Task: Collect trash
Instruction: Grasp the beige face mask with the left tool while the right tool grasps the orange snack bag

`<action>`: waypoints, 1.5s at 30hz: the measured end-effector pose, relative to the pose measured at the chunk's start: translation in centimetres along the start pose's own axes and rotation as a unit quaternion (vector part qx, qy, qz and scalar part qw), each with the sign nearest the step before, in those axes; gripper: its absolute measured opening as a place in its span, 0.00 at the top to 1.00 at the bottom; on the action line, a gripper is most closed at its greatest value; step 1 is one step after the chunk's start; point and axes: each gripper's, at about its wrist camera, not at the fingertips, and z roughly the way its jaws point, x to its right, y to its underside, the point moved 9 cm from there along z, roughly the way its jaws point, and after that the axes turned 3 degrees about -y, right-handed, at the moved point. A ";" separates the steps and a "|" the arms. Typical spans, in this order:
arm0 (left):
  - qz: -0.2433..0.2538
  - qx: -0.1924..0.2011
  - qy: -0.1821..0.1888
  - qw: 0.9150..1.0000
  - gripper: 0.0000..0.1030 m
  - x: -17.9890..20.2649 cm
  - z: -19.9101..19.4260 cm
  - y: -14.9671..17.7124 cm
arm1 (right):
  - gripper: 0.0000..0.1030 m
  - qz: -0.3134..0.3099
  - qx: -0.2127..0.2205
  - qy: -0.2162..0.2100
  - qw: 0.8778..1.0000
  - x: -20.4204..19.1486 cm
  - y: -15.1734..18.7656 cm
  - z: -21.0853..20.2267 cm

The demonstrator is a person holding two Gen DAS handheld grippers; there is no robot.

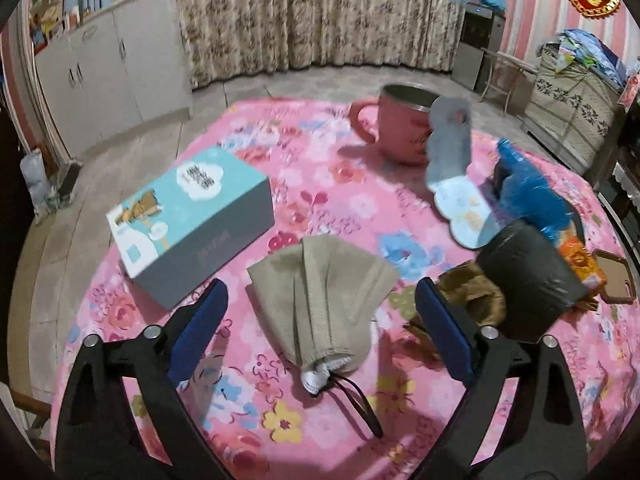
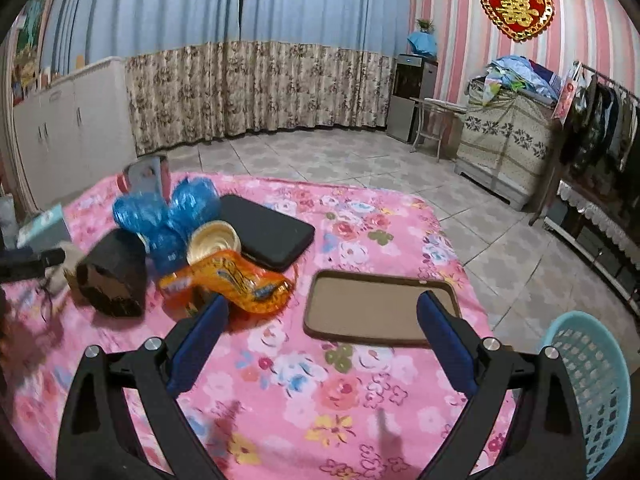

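My left gripper (image 1: 322, 300) is open, with a beige cloth pouch (image 1: 320, 300) lying between its blue fingers on the pink flowered tablecloth (image 1: 312, 200). To its right lie a crumpled brown wrapper (image 1: 472, 292), a black roll of bags (image 1: 528, 276), blue crumpled plastic (image 1: 528, 192) and an orange snack wrapper (image 1: 580, 260). My right gripper (image 2: 322, 312) is open and empty above the cloth, with the orange wrapper (image 2: 232, 280) just beyond its left finger. The blue plastic (image 2: 168, 212) and black roll (image 2: 116, 272) lie further left.
A teal and grey box (image 1: 192, 220), a pink mug (image 1: 396, 128) and a cloud-shaped card (image 1: 464, 212) are on the table. A brown tray (image 2: 380, 308), a black case (image 2: 268, 232) and a small round tin (image 2: 214, 242) lie ahead. A light blue basket (image 2: 592, 392) stands off the table's right edge.
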 end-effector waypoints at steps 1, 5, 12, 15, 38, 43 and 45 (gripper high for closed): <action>0.000 -0.008 0.001 1.000 0.18 0.0 0.5 0.2 | 0.09 -0.001 -0.003 0.003 1.000 0.3 0.3 0.0; 0.007 -0.016 0.001 1.000 0.28 0.3 1.5 0.6 | 0.09 0.003 -0.007 0.008 1.000 1.3 0.5 0.0; 0.004 -0.031 0.010 0.999 0.56 0.0 2.1 0.9 | 0.09 0.015 -0.021 0.013 1.000 2.3 1.0 0.7; -0.004 -0.030 0.015 0.999 0.67 -0.4 1.8 0.7 | 0.09 0.014 -0.026 0.015 0.999 2.4 1.3 1.0; -0.041 0.052 0.044 0.997 0.78 -0.9 -5.5 -2.7 | 0.09 -0.049 -0.060 -0.049 0.996 -7.8 0.5 4.9; -0.052 0.051 0.054 0.996 0.78 -1.2 -5.6 -2.8 | 0.09 -0.082 -0.088 -0.045 0.992 -9.4 1.1 6.2; -0.055 0.050 0.058 0.996 0.78 -1.4 -5.5 -2.8 | 0.10 -0.088 -0.089 -0.039 0.991 -9.4 0.9 6.6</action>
